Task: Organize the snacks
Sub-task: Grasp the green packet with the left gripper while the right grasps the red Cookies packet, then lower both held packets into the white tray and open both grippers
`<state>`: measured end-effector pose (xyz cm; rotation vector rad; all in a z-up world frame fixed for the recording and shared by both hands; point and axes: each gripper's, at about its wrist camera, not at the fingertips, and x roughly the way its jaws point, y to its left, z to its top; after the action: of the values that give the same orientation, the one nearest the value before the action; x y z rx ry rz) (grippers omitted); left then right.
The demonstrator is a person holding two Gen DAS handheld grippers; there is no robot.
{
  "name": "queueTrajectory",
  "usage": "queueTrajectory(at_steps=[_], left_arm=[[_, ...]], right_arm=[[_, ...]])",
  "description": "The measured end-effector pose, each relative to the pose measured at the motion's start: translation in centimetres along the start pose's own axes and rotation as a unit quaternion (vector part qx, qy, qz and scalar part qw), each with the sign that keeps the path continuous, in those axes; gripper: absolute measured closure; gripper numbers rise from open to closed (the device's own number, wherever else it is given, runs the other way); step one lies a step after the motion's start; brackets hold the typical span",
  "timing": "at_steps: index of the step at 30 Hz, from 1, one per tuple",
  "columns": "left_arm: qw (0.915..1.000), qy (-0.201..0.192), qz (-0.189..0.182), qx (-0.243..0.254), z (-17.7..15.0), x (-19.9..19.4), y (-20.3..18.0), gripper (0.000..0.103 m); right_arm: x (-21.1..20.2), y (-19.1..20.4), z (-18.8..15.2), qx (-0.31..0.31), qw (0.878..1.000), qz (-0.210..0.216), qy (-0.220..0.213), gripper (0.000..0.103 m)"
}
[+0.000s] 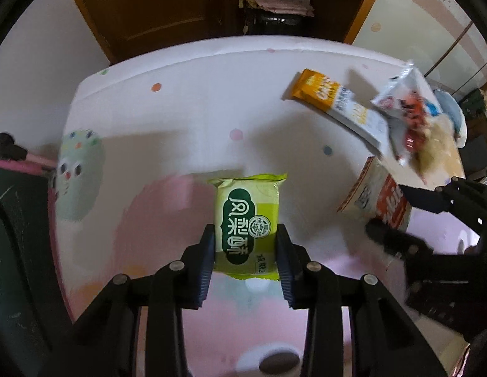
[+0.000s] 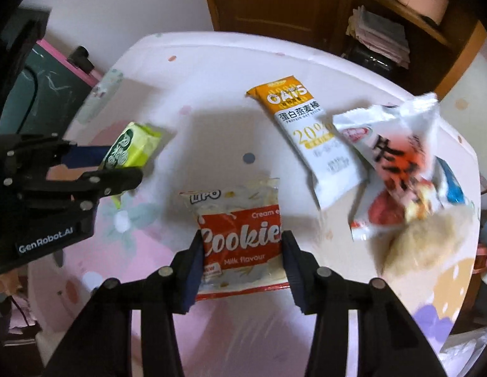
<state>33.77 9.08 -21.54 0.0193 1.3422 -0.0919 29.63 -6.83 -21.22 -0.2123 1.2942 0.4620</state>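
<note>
Left wrist view: left gripper (image 1: pixel 246 245) is pinching the green snack packet (image 1: pixel 248 223) by its sides above the pink table (image 1: pixel 186 119); orange oat bar (image 1: pixel 334 103) is lying far right.

Right wrist view: right gripper (image 2: pixel 241 248) is straddling the cookie packet (image 2: pixel 241 235), blue pads at its edges; full grip uncertain. White-red bag (image 2: pixel 397 157) is overlapping the oat bar.

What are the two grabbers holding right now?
Left gripper: shut on the green pastry pack.
Right gripper: closed on the red cookies pack.
</note>
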Motion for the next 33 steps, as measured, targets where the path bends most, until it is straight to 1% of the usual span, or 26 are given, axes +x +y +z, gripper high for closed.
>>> queueTrajectory(at_steps=[4,5,6,7,8,11,12,19,23,26,28,30,33], left_arm=[[0.9998,-0.017,-0.005,0.001,-2.1,-4.2,-0.5,0.068],[0.9997,-0.022,-0.005,0.002,-3.4,-5.4,-0.1,0.068],[0.9996,-0.029,-0.006,0.003,-4.4,-6.7,-0.3,0.068],[0.9993,-0.036,-0.008,0.002,-6.1,-8.8,-1.0,0.068],[0.9991,-0.041,-0.011,0.0,-7.0,-9.8,-1.1,0.068],[0.9981,-0.055,-0.024,-0.009,-10.1,-12.9,-1.4,0.068],[0.9978,-0.06,-0.027,-0.011,-10.7,-13.7,-1.6,0.068],[0.9924,-0.105,-0.061,-0.021,-18.2,-21.5,-5.4,0.068],[0.9899,-0.121,-0.072,-0.019,-21.4,-24.1,-7.5,0.068],[0.9894,-0.131,-0.062,-0.006,-23.5,-25.4,-9.3,0.068],[0.9897,-0.131,-0.057,-0.001,-24.6,-25.9,-10.3,0.068],[0.9899,-0.128,-0.062,0.0,-25.7,-26.1,-11.2,0.068],[0.9903,-0.121,-0.068,0.003,-26.7,-26.1,-12.3,0.068]], right_arm=[[-3.7,0.1,-2.0,0.024,0.999,0.018,-0.026,0.056],[-4.6,0.3,-2.5,0.029,0.999,0.022,-0.032,0.056],[-6.1,0.4,-3.5,0.036,0.998,0.025,-0.041,0.056],[-7.2,0.6,-4.2,0.04,0.998,0.028,-0.047,0.056],[-8.3,0.7,-4.9,0.044,0.997,0.031,-0.054,0.056],[-12.1,1.4,-7.8,0.051,0.995,0.04,-0.082,0.056],[-13.3,1.4,-8.8,0.052,0.994,0.041,-0.091,0.056],[-22.0,2.5,-16.1,0.061,0.986,0.032,-0.154,0.056],[-25.5,2.7,-19.6,0.079,0.98,0.035,-0.181,0.056],[-27.6,3.0,-21.9,0.096,0.975,0.039,-0.199,0.056],[-28.6,3.1,-23.2,0.108,0.971,0.05,-0.206,0.056],[-29.4,3.4,-24.4,0.116,0.968,0.06,-0.213,0.056],[-30.1,4.1,-25.6,0.111,0.968,0.055,-0.218,0.056]])
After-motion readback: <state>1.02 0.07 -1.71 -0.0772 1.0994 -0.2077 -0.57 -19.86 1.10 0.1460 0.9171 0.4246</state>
